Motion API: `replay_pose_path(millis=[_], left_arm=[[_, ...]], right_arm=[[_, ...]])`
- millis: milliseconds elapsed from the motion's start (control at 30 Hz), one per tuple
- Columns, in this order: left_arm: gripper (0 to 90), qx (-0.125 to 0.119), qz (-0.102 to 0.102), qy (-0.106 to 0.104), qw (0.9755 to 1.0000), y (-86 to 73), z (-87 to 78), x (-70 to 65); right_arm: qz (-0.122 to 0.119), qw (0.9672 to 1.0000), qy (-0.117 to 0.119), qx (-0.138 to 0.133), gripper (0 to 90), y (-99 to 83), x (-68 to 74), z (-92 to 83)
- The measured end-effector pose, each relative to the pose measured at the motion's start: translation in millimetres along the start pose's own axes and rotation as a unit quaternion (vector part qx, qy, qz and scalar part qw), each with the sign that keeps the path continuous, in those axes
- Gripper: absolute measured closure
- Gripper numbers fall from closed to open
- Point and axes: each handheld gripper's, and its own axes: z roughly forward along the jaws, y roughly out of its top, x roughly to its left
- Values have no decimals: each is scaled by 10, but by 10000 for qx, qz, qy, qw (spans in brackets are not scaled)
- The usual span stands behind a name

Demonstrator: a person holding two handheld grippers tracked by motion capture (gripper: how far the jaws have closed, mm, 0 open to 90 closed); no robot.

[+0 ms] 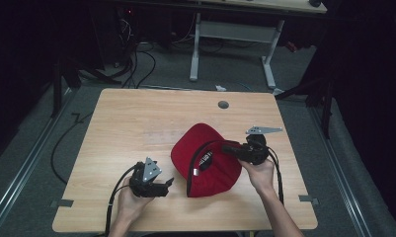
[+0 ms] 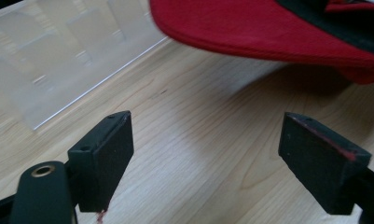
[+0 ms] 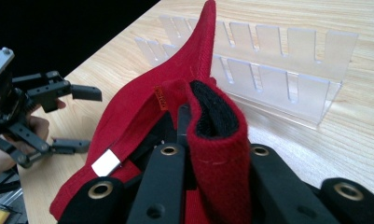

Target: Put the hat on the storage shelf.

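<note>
Black jaws of the right gripper (image 3: 194, 154) rise at the bottom of the right gripper view, clenched on a fold of the red cap (image 3: 142, 116): the rear edge of the cap, with its black inner band, is pinched upright between the two pads, and the red cloth bulges out above them. From that pinch the cap slopes away to the left, a small white tag and an orange label showing on its inner side. Behind it stands a clear plastic rack (image 3: 287, 74) with slotted walls, set on the wooden table (image 3: 352, 140). In the high view the right gripper (image 1: 230, 148) points left into the cap (image 1: 205, 160), which hangs open side up near the middle of the table (image 1: 136, 118), toward its right half, the brim toward the person's edge. The right hand (image 1: 259, 173) holds the gripper body just to the right of the cap. The left gripper (image 1: 168, 183) lies just beside the cap's brim on its left, its jaws released and spread wide with nothing between them. In the left gripper view the two pads (image 2: 112, 154) stand well apart over bare wood, and the red brim (image 2: 268, 32) runs across the top, ahead of the jaws and apart from them, casting a shadow on the table below.
</note>
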Motion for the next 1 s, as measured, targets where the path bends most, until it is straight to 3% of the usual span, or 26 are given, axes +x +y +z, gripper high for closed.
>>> replay_pose_path(millis=[267,500,700,1000], left_arm=[[158,83,96,-29,9999,-25,102,-105],[158,-50,-32,-123,9999,-6,165,-188],[155,-167,-8,-43,9999,17,156,-193],[152,-319,152,76,9993,67,113,-188]], right_arm=[[99,9999,54,5,835,73,27,41],[130,9998,120,-27,835,132,86,97],[163,9998,67,-6,835,131,81,125],[80,9994,-185,281,833,112,100,157]])
